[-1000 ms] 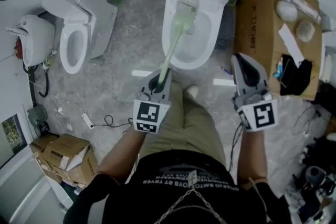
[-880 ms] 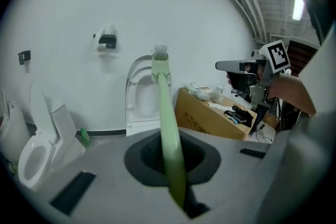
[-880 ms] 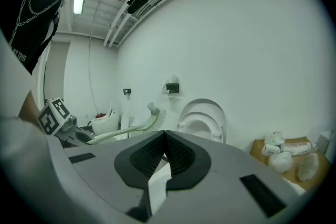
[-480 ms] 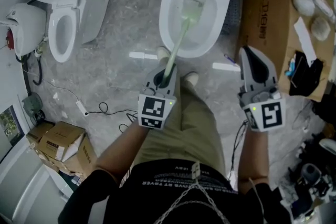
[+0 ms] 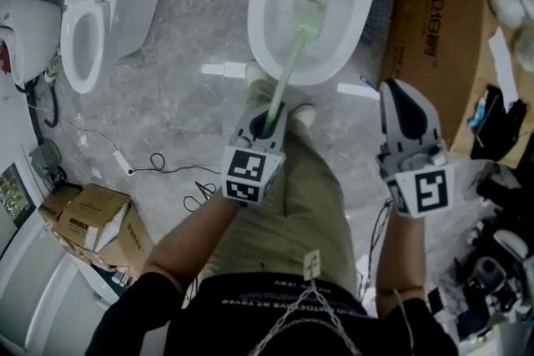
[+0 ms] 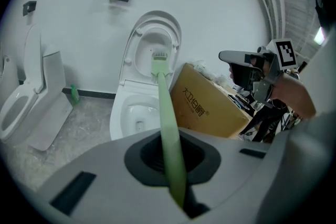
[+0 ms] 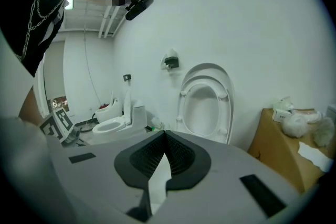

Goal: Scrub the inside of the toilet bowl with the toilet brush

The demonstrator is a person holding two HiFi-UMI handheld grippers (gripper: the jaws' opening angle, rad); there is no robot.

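Note:
The white toilet bowl [image 5: 284, 62] stands open at the top middle of the head view, its lid raised [image 6: 157, 42]. A pale green toilet brush [image 5: 288, 67] reaches from my left gripper [image 5: 268, 110] up over the bowl, its bristle head [image 5: 309, 6] above the back part of the basin. Whether it touches the porcelain I cannot tell. The left gripper [image 6: 170, 155] is shut on the brush handle [image 6: 169, 123]. My right gripper [image 5: 400, 96] hangs to the right of the bowl, shut and empty [image 7: 164, 136].
A large cardboard box [image 5: 438, 37] with loose items stands right of the toilet. A second toilet [image 5: 83, 37] and a white fixture [image 5: 25, 25] are at the left. A cable [image 5: 158, 167] and small boxes [image 5: 96, 225] lie on the floor. The person's shoe [image 5: 303, 114] is near the bowl.
The brush head has come down from the raised seat to over the basin. The head view has shifted closer to the toilet. The right gripper stays shut beside it.

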